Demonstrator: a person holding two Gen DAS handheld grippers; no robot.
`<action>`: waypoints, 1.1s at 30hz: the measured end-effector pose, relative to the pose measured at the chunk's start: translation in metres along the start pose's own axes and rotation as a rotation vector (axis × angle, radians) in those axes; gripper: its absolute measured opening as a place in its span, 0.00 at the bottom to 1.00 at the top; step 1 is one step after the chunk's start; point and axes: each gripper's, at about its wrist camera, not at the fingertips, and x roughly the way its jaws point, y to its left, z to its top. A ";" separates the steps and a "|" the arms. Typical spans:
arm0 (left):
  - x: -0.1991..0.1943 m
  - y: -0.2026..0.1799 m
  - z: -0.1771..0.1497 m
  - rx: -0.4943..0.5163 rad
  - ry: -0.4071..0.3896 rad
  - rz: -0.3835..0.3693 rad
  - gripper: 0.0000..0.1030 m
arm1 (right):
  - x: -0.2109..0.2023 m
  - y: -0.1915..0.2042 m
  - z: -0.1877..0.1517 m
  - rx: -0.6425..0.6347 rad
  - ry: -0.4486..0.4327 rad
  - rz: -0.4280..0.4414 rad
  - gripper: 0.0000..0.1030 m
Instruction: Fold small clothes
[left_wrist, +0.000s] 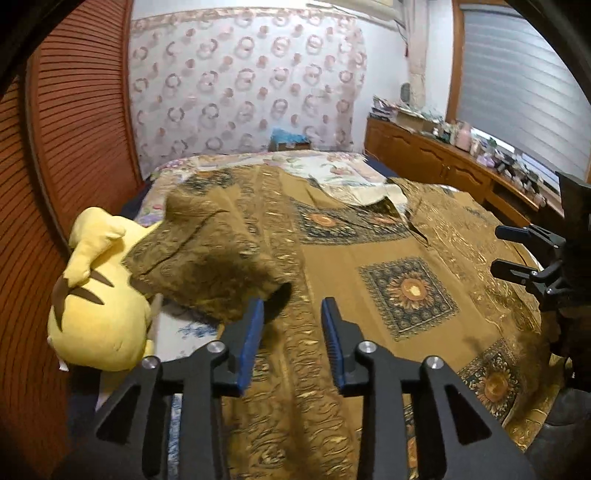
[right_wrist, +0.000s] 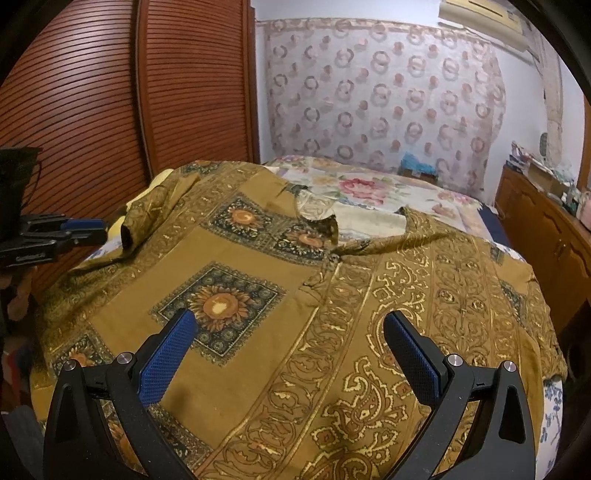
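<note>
Shirt (right_wrist: 258, 332) ochre-brown, sunflower squares, gold scrollwork bands; plush toy (left_wrist: 99, 314) yellow, brown stripes; bedsheet (right_wrist: 369, 188) floral.

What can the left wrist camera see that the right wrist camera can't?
Only the left wrist view shows the yellow plush toy clearly, with the shirt's sleeve lying partly over it, and the window blind.

Only the right wrist view shows the shirt's right half with its gold scroll pattern up close.

Both show the brown patterned shirt spread on the bed, the slatted wooden door, the left gripper and the right gripper, both open and holding nothing.
</note>
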 end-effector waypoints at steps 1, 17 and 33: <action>-0.001 0.002 -0.001 -0.006 -0.007 0.007 0.37 | 0.001 0.001 0.002 -0.005 0.000 0.004 1.00; -0.041 0.065 -0.021 -0.127 -0.106 0.112 0.54 | 0.060 0.081 0.084 -0.225 -0.011 0.237 0.78; -0.047 0.085 -0.038 -0.158 -0.111 0.147 0.57 | 0.172 0.206 0.131 -0.462 0.154 0.399 0.62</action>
